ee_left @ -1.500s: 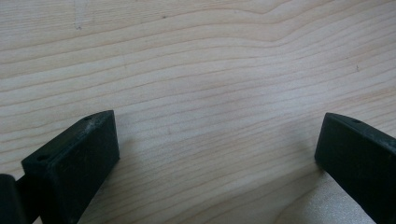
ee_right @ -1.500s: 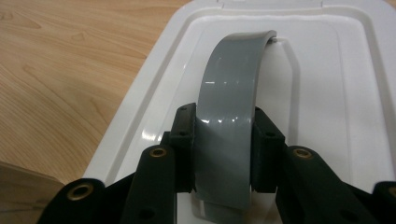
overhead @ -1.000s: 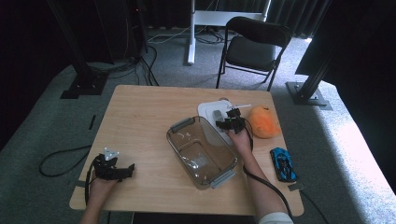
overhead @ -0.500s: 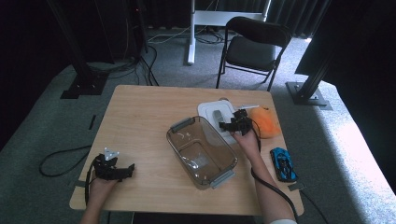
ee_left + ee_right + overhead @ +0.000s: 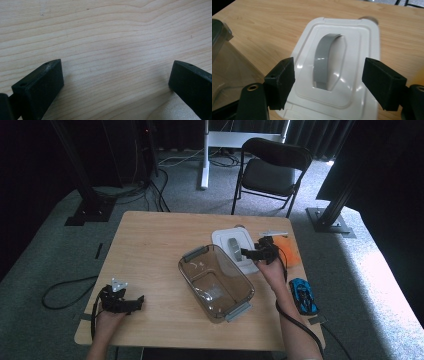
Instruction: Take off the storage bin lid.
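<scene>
- The white lid (image 5: 235,249) is seen just right of centre in the high view, lying flat on the wooden table (image 5: 150,245), its long axis running from upper left to lower right of the frame.
- In the right gripper view, the lid (image 5: 342,65) is shown as glossy moulded plastic, rectangular with rounded corners and stepped ridges; a grey handle strap (image 5: 324,60) arches along its long axis.
- The right gripper (image 5: 248,252) is held over the lid's right edge; its jaws have just been opening and are spread wide, nothing being pinched.
- The left gripper (image 5: 134,303) is held at the lower left, jaws parted over bare wood grain.
- A clear, smoky plastic container (image 5: 216,281) with grey clips is set diagonally beside the lid.
</scene>
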The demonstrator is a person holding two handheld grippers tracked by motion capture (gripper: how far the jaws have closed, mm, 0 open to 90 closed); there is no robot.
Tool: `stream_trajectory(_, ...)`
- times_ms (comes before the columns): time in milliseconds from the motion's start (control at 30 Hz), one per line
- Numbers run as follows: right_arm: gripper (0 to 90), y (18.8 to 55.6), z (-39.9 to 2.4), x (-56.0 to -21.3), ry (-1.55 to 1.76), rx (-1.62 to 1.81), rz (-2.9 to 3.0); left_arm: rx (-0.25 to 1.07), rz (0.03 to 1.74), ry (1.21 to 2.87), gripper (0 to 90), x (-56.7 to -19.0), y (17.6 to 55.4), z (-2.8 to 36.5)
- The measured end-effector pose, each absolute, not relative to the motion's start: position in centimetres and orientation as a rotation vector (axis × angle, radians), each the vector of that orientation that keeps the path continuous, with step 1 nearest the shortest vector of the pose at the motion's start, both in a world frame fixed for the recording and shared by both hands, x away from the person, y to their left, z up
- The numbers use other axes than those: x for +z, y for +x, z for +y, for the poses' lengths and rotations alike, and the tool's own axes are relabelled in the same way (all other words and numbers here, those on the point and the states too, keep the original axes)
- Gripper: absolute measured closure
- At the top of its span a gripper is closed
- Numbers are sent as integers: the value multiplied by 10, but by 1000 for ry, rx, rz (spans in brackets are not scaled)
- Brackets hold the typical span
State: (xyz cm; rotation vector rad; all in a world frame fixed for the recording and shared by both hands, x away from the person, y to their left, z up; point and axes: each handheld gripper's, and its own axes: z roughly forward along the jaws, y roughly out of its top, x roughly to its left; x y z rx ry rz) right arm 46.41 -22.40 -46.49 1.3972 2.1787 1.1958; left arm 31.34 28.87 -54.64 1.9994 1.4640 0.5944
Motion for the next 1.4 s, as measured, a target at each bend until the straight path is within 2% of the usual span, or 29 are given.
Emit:
stream_trajectory(100,252,462,-231,-461,1401,1200,2157,594,1464,2000,1,-546,313,289)
stream_trajectory(500,138,454,-262,-450,1415,1156,2122,595,1464,2000,1,-546,313,289)
stream_trajectory(1400,173,447,-324,-450,1540,1075,2009,595,1464,2000,1,-546,313,289)
